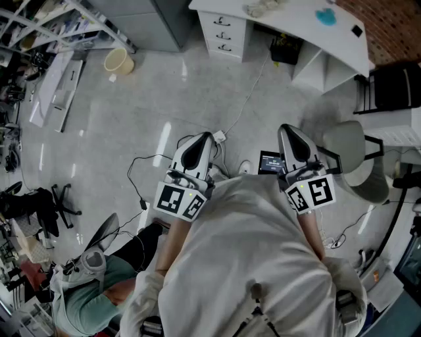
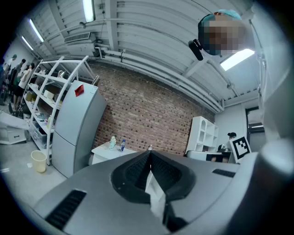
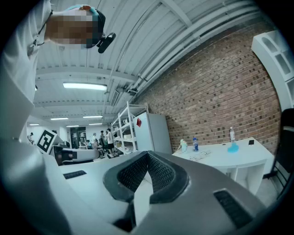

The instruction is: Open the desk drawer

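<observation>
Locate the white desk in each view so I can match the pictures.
Head view: white desk along the top edge, right of centre, drawers at its left end.
Left gripper view: desk low, left of centre, beside the grey fridge.
Right gripper view: desk at right, mid-height.
Shared landmark: brick wall behind the desk.

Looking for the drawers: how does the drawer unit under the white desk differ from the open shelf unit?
The drawer unit has three shut fronts with dark handles; the shelf unit is open-fronted, without handles. The drawer unit stands at the desk's left end in the head view, the shelf unit further right. Both are white.
</observation>
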{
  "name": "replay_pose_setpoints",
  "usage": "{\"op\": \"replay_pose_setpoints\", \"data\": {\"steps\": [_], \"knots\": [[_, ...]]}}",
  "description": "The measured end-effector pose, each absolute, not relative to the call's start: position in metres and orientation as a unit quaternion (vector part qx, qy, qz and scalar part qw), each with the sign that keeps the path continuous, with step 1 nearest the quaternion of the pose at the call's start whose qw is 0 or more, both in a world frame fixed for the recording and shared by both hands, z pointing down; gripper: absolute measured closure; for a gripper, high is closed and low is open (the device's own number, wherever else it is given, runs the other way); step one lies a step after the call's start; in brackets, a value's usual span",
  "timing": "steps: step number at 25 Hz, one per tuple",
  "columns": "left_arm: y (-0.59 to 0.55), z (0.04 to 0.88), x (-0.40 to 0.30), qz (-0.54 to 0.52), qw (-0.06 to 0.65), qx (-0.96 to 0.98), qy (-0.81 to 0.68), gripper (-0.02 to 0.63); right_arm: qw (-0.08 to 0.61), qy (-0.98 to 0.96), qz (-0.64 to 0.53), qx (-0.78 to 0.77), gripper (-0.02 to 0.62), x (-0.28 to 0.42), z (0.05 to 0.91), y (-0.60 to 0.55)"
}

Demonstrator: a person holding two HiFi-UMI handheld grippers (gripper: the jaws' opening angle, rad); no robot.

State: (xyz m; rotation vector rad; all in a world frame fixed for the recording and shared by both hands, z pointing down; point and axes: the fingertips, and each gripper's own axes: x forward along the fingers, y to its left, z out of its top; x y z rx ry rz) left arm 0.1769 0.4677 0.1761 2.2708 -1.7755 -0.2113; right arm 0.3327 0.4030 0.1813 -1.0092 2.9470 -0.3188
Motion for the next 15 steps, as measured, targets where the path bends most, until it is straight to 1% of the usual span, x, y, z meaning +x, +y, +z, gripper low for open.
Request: {"op": "replay_pose_setpoints", "data": {"steps": [15], "knots": [[0.447, 0.181, 0.194, -0.06, 0.125, 0.76, -0.635, 0.599, 0.002, 0.943, -0.117, -0.311, 0.569, 0.354, 0.194, 0.371]]}}
